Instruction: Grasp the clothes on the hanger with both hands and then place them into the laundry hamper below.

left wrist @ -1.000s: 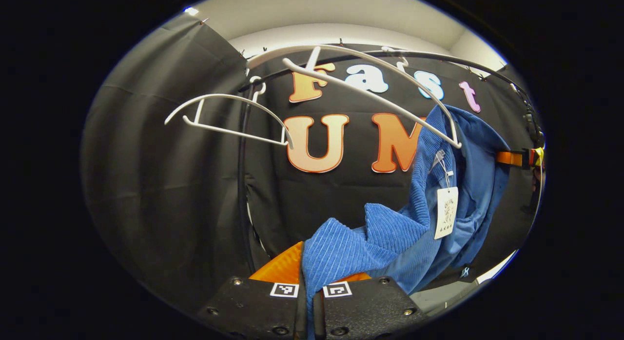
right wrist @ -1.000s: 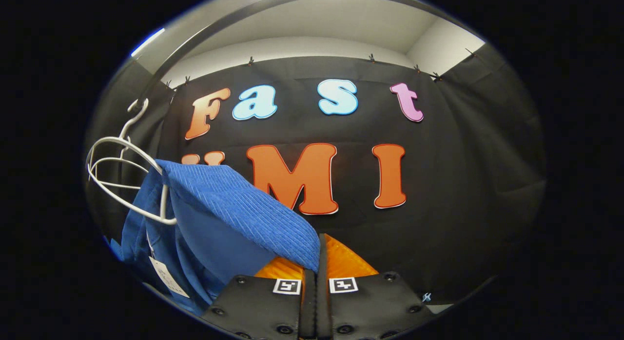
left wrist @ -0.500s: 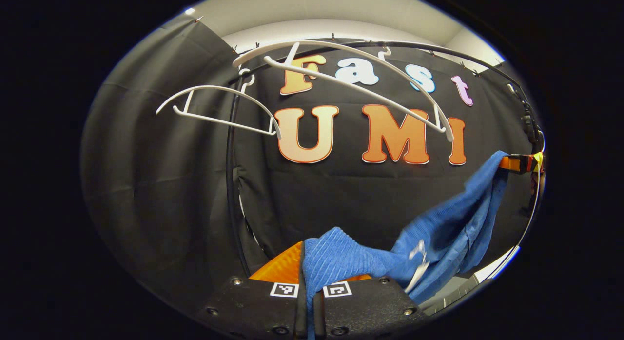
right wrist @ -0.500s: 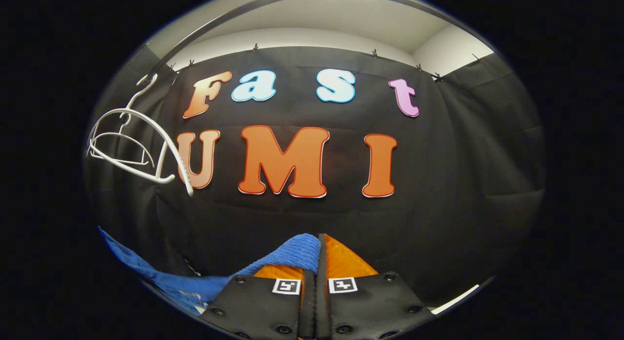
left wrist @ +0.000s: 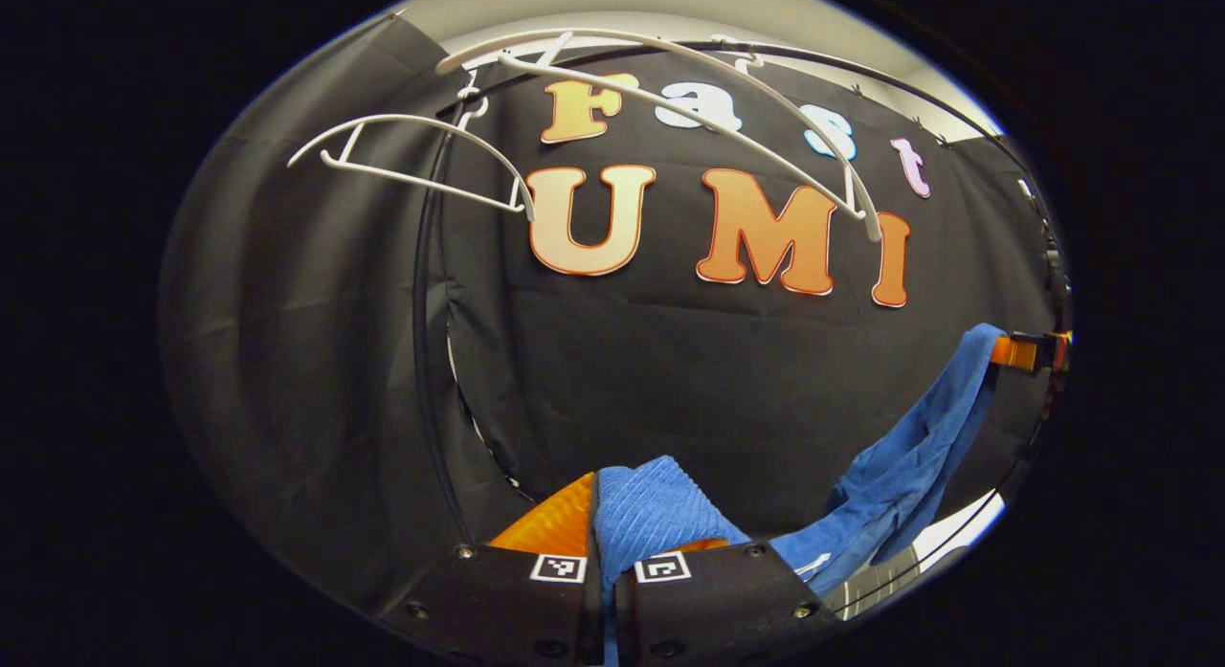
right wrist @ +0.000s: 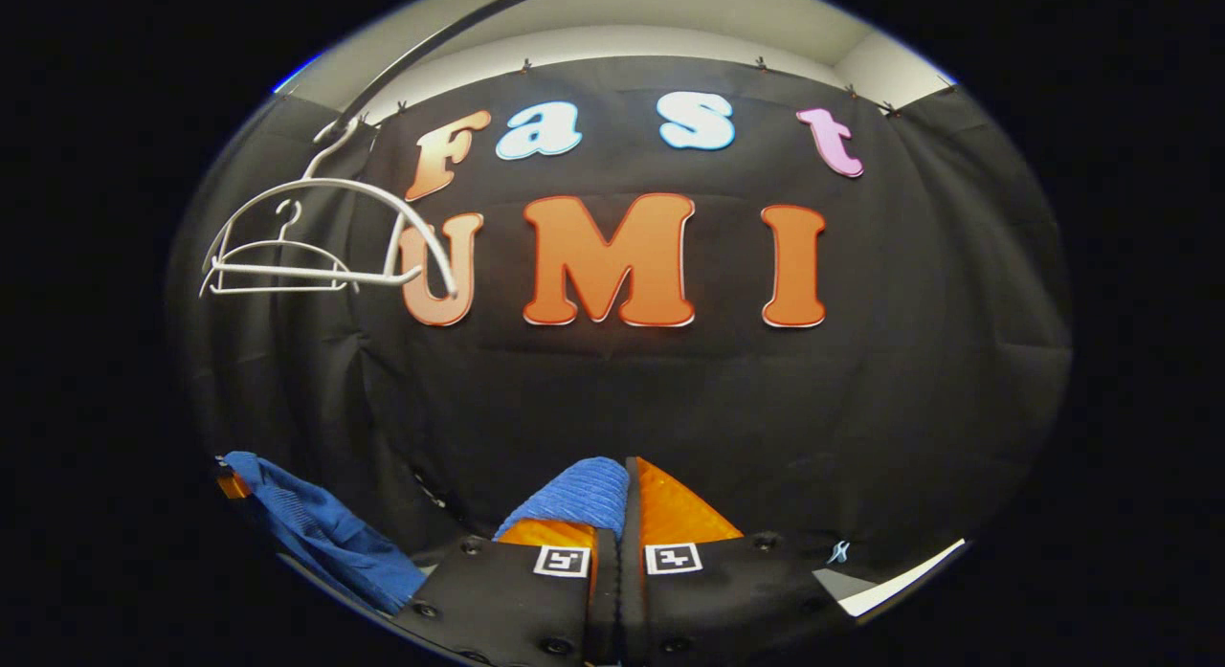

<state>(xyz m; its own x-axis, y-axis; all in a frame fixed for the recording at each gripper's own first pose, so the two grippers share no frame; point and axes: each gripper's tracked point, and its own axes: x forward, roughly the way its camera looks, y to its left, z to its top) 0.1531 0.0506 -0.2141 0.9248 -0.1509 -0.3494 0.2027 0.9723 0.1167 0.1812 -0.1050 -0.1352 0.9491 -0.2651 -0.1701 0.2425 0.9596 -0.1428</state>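
Note:
The blue ribbed garment is off the hangers and hangs stretched between my two grippers. In the left gripper view my left gripper is shut on one end of it, and the cloth sags to the right and rises to the right gripper far off. In the right gripper view my right gripper is shut on a bunched fold of the garment. The rest of the cloth trails down to the left, towards the left gripper. Two bare white hangers hang above.
The black clothes rail arcs overhead, and its upright post stands left of the garment. The white hangers hang at the upper left of the right gripper view. A pale strip of floor shows low at the right.
The garment has slipped off the near hanger, which now hangs bare. Both grippers have moved down with the cloth, so the hangers sit higher in both views.

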